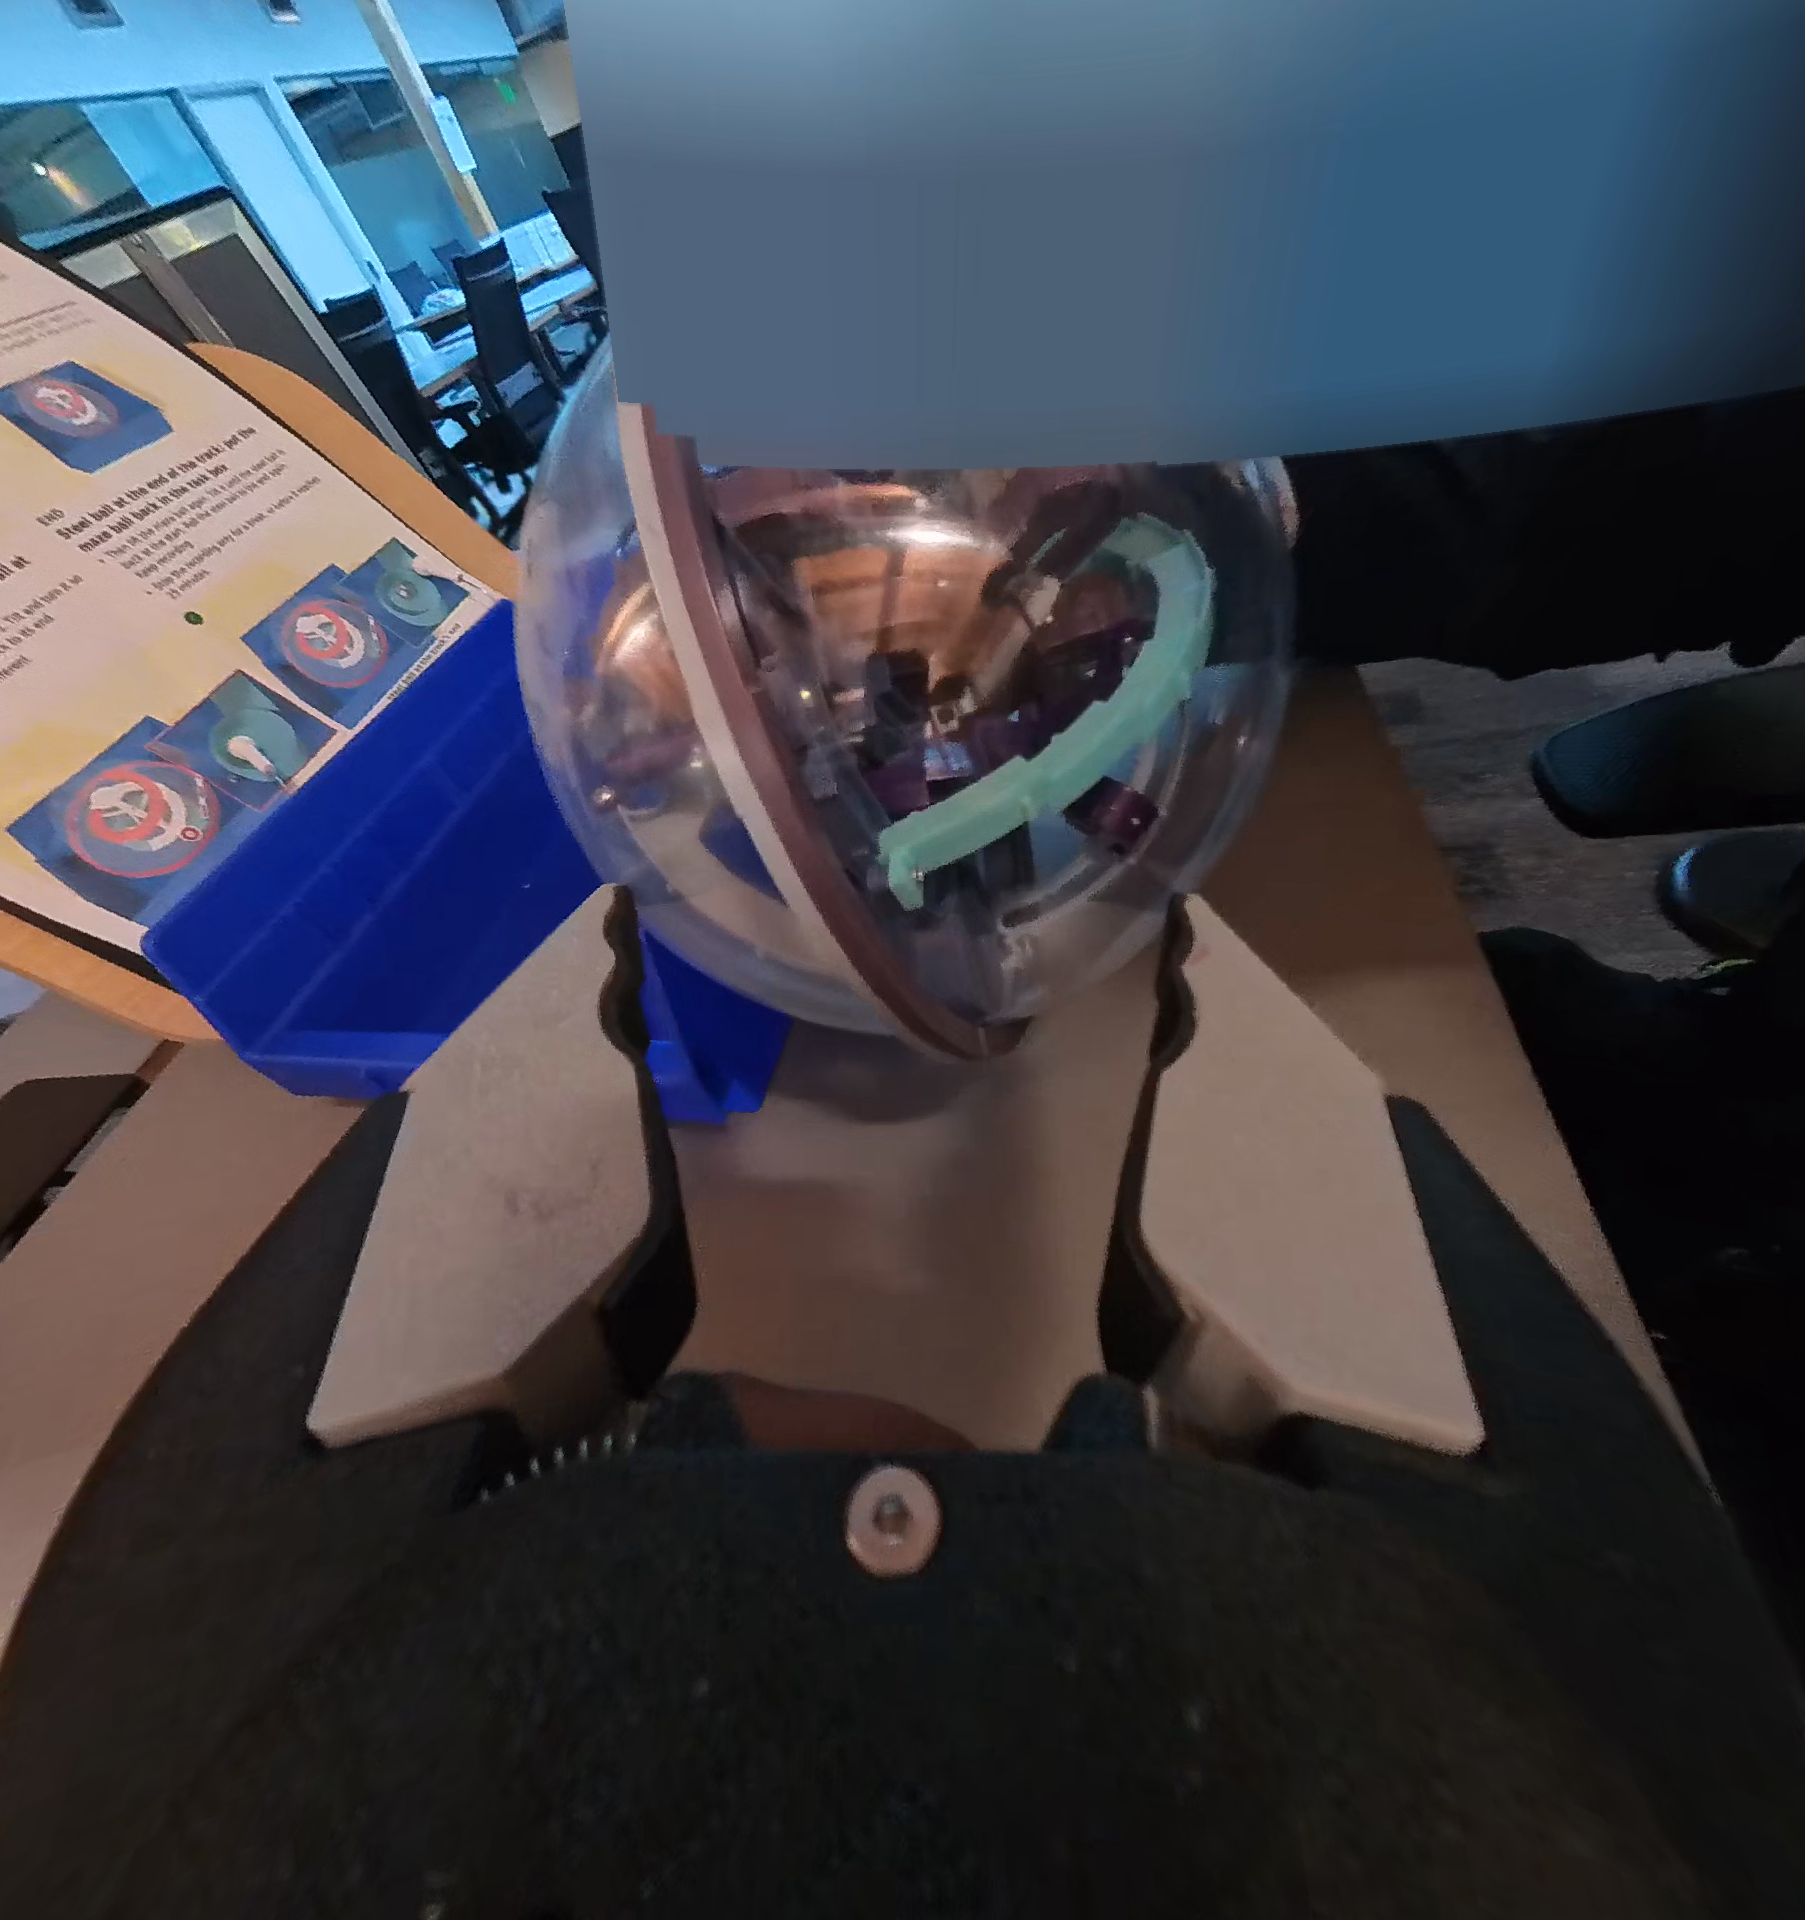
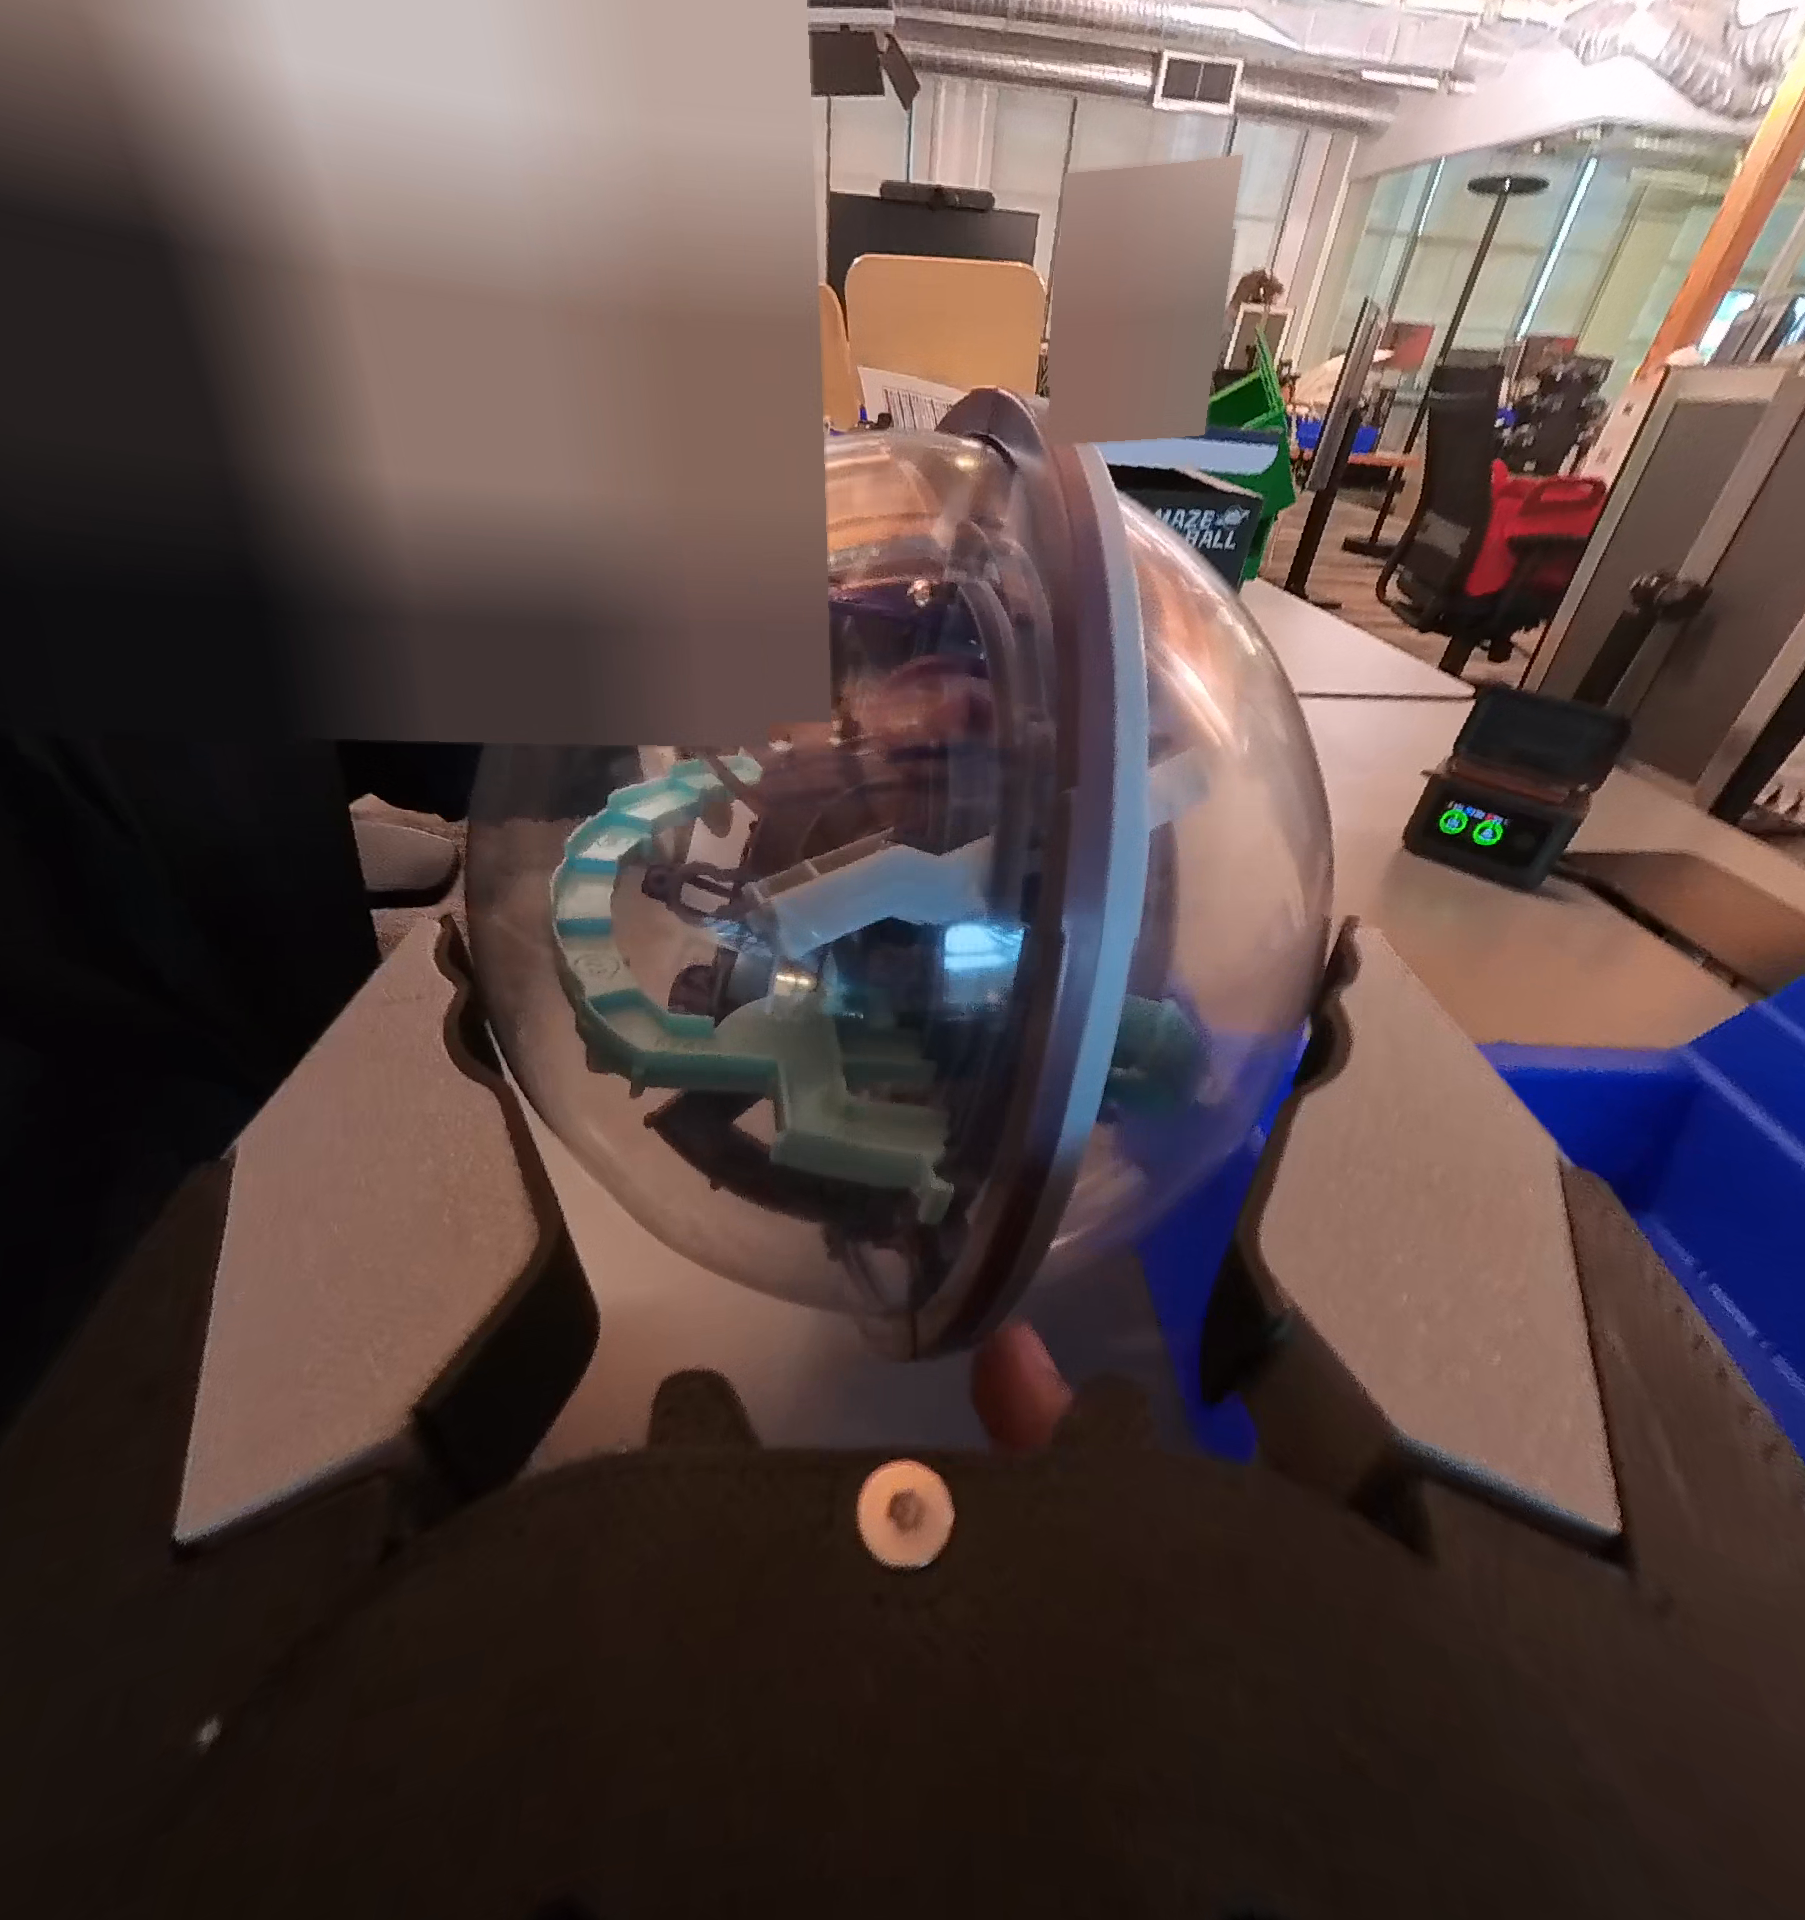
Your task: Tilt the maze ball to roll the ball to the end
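Instruction sheet [image 1: 139, 582]: printed page with small pictures, lying at far left of the left wrist view on a curved wooden board [image 1: 358, 457].
Blue bin [image 1: 389, 883]: just right of the sheet, partly behind the sphere; in the right wrist view it sits at lower right [image 2: 1656, 1122].
Left gripper [image 1: 893, 935]: both fingers spread around the lower part of the sphere, their black pads pressing its underside on either side, so it grasps the maze ball.
Maze ball [image 1: 908, 727]: clear plastic sphere held above the grey table [image 1: 1324, 831], centre of the left wrist view, its pale equator ring tilted steeply from upper left to lower right.
Green track [image 1: 1095, 717]: curved mint strip inside the right half of the sphere, among purple pieces.
Steel ball: a small shiny bead shows low in the left half of the sphere in the left wrist view [image 1: 604, 798]; whether it is the rolling ball I cannot tell.
Right gripper [image 2: 898, 1008]: fingers wide apart, one on each flank of the same sphere [image 2: 877, 935], pads touching the shell, gripping it.
Fingertip [image 2: 1017, 1387]: a person's finger shows just below the sphere, at the gripper body.
Dark box [image 2: 1199, 520]: behind the sphere on the table.
Small device [image 2: 1500, 800]: black unit with green lights on the table, far right.
Office chairs [image 2: 1480, 540]: red and black, background right.
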Demonstrator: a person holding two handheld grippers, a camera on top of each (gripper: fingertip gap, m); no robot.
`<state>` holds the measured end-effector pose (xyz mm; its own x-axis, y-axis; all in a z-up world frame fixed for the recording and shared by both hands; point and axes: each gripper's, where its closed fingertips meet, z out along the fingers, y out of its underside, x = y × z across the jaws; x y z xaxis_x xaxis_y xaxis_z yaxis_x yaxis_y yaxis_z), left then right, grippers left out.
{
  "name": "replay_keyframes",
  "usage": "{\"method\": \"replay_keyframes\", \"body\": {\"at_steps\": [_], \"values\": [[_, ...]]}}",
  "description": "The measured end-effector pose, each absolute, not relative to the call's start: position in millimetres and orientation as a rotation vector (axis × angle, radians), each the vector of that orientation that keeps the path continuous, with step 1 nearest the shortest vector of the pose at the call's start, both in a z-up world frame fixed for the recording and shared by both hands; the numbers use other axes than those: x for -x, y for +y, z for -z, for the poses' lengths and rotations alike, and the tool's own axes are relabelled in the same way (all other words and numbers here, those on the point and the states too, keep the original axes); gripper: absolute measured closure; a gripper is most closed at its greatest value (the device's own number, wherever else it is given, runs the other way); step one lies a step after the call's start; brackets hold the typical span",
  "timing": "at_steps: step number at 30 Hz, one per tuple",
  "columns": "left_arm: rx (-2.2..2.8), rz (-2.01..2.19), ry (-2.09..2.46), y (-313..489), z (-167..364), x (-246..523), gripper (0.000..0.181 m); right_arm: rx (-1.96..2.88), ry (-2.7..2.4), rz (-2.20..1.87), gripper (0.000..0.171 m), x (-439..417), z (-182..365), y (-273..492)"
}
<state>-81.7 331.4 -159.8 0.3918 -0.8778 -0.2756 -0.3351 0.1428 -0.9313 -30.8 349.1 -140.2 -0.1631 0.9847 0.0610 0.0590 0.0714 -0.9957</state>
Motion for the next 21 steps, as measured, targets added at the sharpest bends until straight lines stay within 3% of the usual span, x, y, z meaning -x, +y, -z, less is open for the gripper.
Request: {"method": "replay_keyframes", "body": {"at_steps": [21], "values": [[1.366, 0.456, 1.207, 333.5, 159.6, 83.9, 0.083, 1.030, -1.460, -1.155, 0.020, 33.2, 138.5, 348.2]]}}
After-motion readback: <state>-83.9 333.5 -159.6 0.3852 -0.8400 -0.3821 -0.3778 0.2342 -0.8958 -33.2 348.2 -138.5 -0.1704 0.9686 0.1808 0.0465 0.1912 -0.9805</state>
